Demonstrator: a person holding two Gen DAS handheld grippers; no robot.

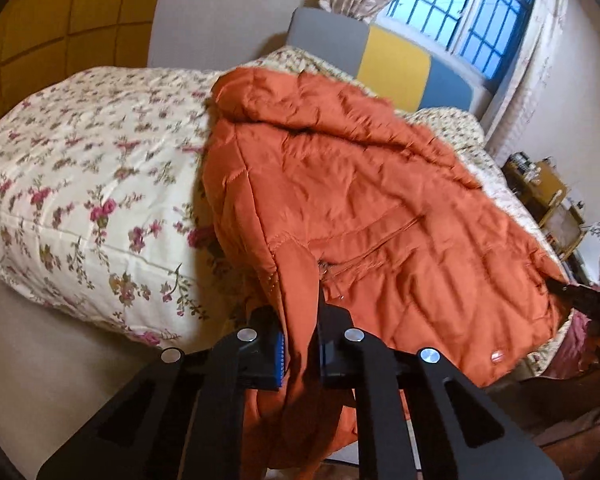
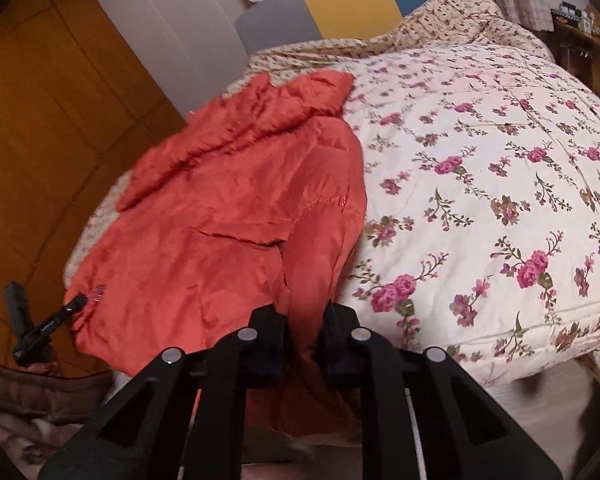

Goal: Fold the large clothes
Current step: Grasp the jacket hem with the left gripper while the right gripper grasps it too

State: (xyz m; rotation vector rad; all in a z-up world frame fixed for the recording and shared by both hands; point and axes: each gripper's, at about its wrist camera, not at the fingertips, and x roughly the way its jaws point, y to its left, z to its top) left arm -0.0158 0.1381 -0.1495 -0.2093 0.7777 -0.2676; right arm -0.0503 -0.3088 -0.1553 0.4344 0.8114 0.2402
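The bed (image 2: 500, 152) fills both views, floral quilt across it, and the orange puffer jacket (image 1: 340, 184) lies spread on the side nearest the wardrobe, its hem hanging over the foot edge; that hem is where both grippers are working. The left gripper (image 1: 300, 344) is clamped on a bunch of orange fabric at one bottom corner; the right gripper (image 2: 304, 336) pinches the other corner the same way — both closed on cloth, nothing slack between the pads. Judging by the grips, the next step is carrying the hem up towards the hood (image 1: 260, 92); to do it well, lift both corners together, keep them level and the hem taut, and lay it flat — the slippery shell could slide out of a shallow pinch.
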